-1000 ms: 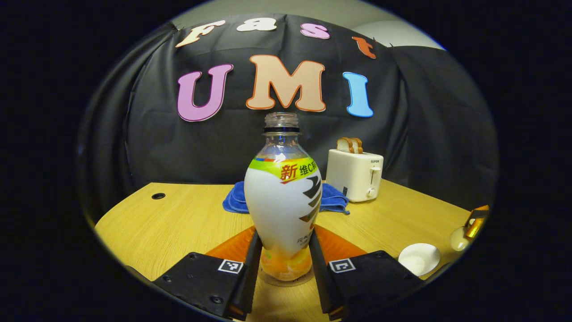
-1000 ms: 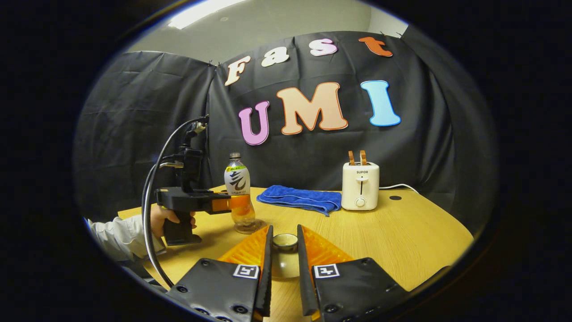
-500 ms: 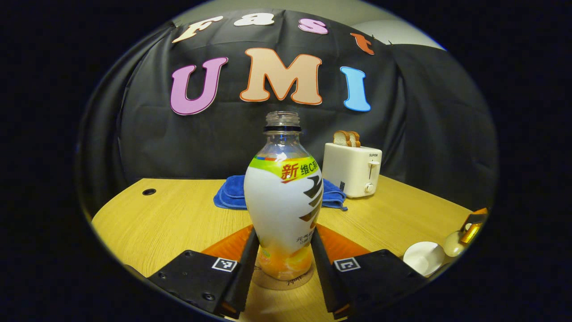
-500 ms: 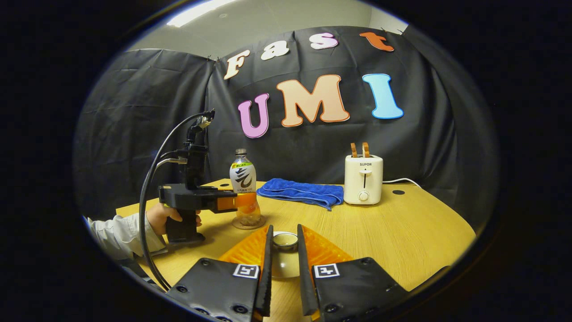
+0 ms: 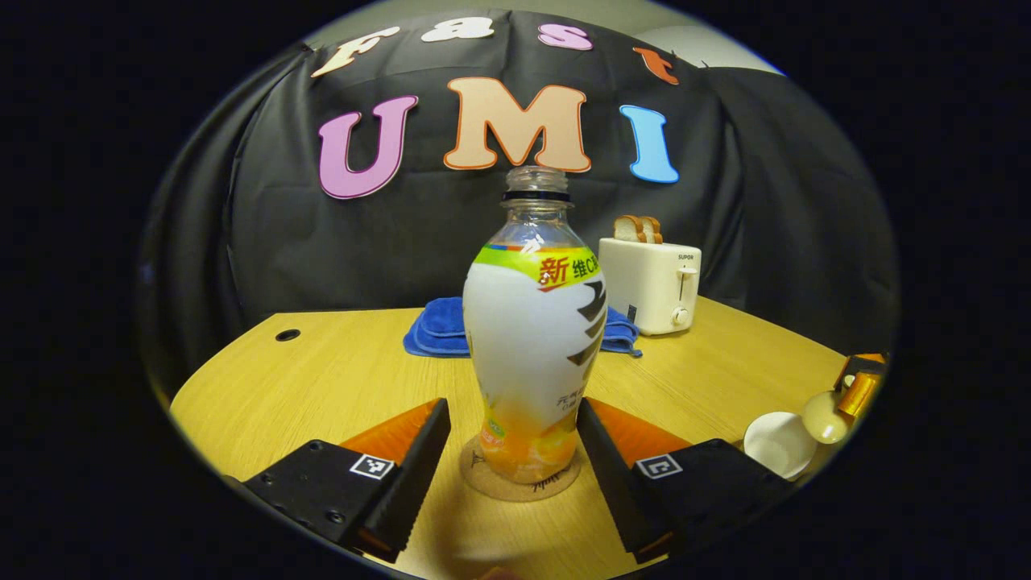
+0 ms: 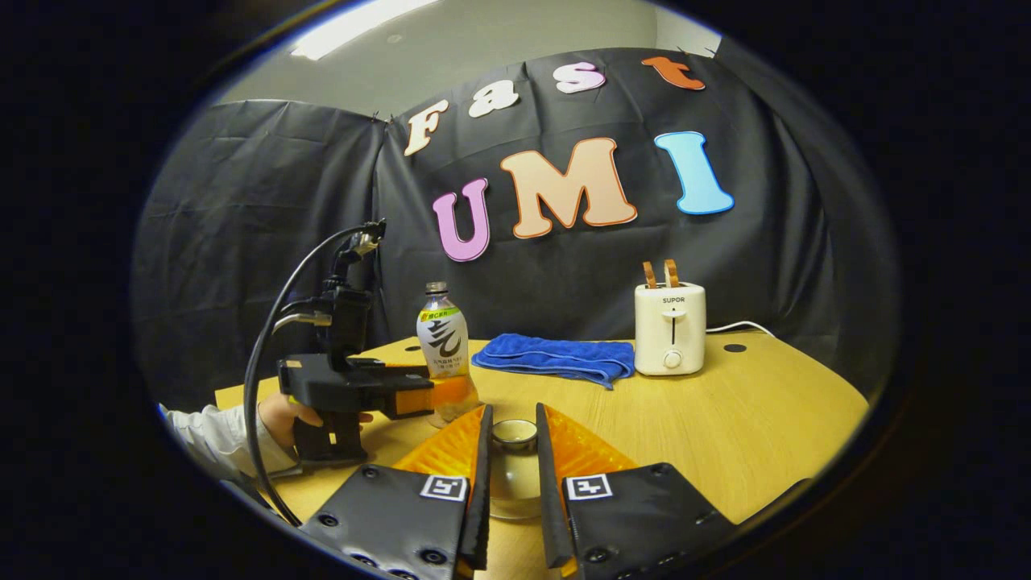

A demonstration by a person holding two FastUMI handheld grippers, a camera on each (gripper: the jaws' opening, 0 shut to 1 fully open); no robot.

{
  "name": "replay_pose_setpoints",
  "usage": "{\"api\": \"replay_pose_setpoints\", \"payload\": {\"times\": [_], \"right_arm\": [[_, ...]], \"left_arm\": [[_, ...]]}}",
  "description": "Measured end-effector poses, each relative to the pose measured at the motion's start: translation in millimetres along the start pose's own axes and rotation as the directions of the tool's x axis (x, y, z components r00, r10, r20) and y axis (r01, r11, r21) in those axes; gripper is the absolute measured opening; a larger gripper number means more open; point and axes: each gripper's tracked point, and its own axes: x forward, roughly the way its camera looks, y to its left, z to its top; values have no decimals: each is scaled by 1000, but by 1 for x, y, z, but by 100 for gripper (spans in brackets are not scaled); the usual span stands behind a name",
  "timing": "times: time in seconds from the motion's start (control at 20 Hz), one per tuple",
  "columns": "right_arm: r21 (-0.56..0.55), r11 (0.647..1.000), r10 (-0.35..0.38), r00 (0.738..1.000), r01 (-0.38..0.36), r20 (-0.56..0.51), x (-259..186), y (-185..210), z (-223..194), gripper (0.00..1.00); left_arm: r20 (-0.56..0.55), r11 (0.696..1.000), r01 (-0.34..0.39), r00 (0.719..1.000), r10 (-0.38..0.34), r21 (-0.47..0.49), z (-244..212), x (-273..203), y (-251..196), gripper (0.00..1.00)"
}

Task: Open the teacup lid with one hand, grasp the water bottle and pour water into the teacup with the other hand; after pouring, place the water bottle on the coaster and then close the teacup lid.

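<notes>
The uncapped water bottle (image 5: 532, 338) stands upright on the round cork coaster (image 5: 483, 483). My left gripper (image 5: 509, 412) is open, one finger on each side of the bottle's orange base with a gap on both sides. The white teacup (image 5: 777, 443) sits open at the lower right, and beside it the beige lid (image 5: 823, 416) hangs in the other gripper (image 5: 858, 387). In the right gripper view my right gripper (image 6: 513, 409) is shut on the teacup lid (image 6: 512, 482) by its knob. Farther left, a hand holds the left gripper (image 6: 354, 387) at the bottle (image 6: 443, 346).
A folded blue towel (image 5: 439, 334) lies behind the bottle, and a cream toaster (image 5: 652, 282) with two bread slices stands to its right. The right gripper view shows the same towel (image 6: 556, 358) and toaster (image 6: 670, 326) at the back of the wooden table (image 6: 725, 419). A cable hole (image 5: 287, 334) is at the far left.
The left gripper came down with the bottle onto the coaster, then opened and let it go. The right gripper kept hold of the lid and barely moved.
</notes>
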Motion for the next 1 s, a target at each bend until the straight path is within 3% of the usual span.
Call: {"api": "replay_pose_setpoints", "payload": {"times": [0.2, 0.6, 1.0], "right_arm": [[11, 1000, -3, 1000, 3, -2, 14, -3, -6, 30], [2, 1000, -21, 999, 21, -50, 24, -5, -30, 29], [-37, 999, -34, 997, 32, -66, 24, 0, -35, 35]], "left_arm": [[44, 999, -46, 998, 45, 17, 6, -35, 6, 95], [177, 999, -52, 983, 54, -12, 29, -99, -13, 94], [153, 995, -95, 984, 95, -9, 3, -115, -9, 94]]}}
